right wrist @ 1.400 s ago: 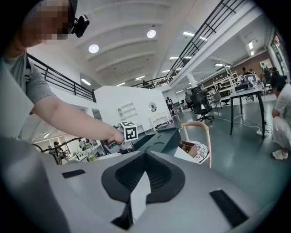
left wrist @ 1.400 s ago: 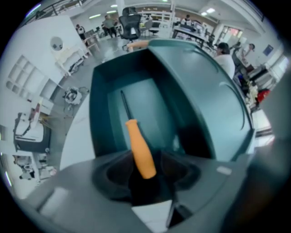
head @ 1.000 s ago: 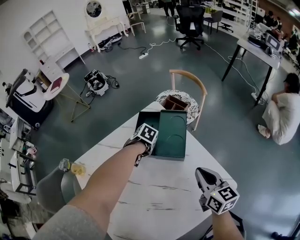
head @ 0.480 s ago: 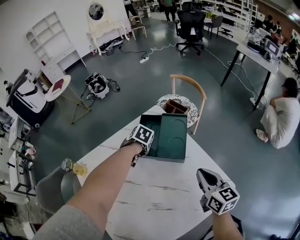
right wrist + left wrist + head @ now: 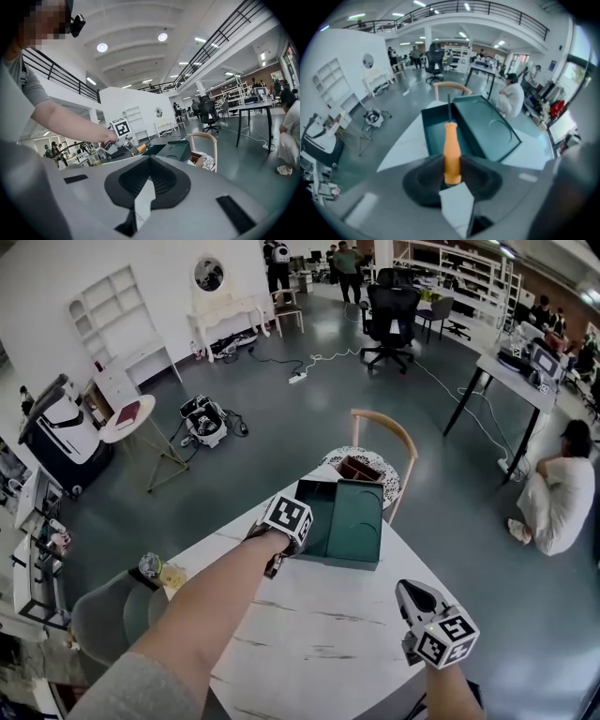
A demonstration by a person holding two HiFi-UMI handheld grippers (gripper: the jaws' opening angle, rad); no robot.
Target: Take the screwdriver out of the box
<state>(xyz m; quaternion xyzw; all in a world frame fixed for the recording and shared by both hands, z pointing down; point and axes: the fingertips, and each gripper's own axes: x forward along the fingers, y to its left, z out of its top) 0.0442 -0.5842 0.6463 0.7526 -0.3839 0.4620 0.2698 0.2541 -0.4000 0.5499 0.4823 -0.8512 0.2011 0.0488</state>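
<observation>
Two grippers hang over the desk (image 5: 309,634) in the head view. The left gripper (image 5: 273,564) is just beside the green box (image 5: 349,559); the right gripper (image 5: 418,600) is well apart.

Left gripper view: the fingers (image 5: 480,176) pinch the orange screwdriver (image 5: 451,154), and its shaft points straight ahead toward the box.

Right gripper view: the fingers (image 5: 171,180) are pressed together, empty.

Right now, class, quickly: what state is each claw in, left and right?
Left claw: closed on the orange handle of the screwdriver.
Right claw: closed, nothing between its jaws.
</observation>
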